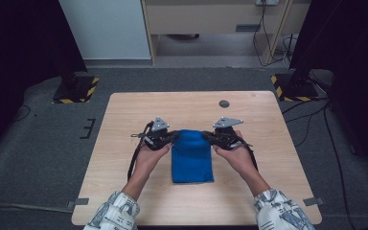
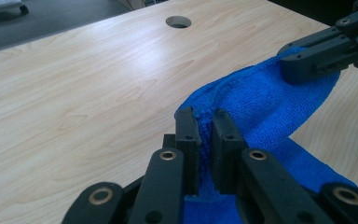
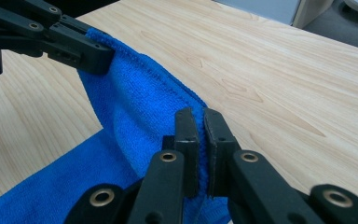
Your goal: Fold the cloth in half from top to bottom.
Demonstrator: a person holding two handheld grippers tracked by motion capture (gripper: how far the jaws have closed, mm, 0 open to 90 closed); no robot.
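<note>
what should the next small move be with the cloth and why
Probably draw both grippers toward the person to fold the cloth over. The left gripper and right gripper each pinch a far corner of the blue cloth, lifted off the table, near end lying flat.

Wooden table [image 1: 124, 191], round cable hole [image 1: 224, 103] near far edge

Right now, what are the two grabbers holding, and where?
Both hold the blue cloth by its far edge: left gripper pinches one corner, right gripper the other.
</note>
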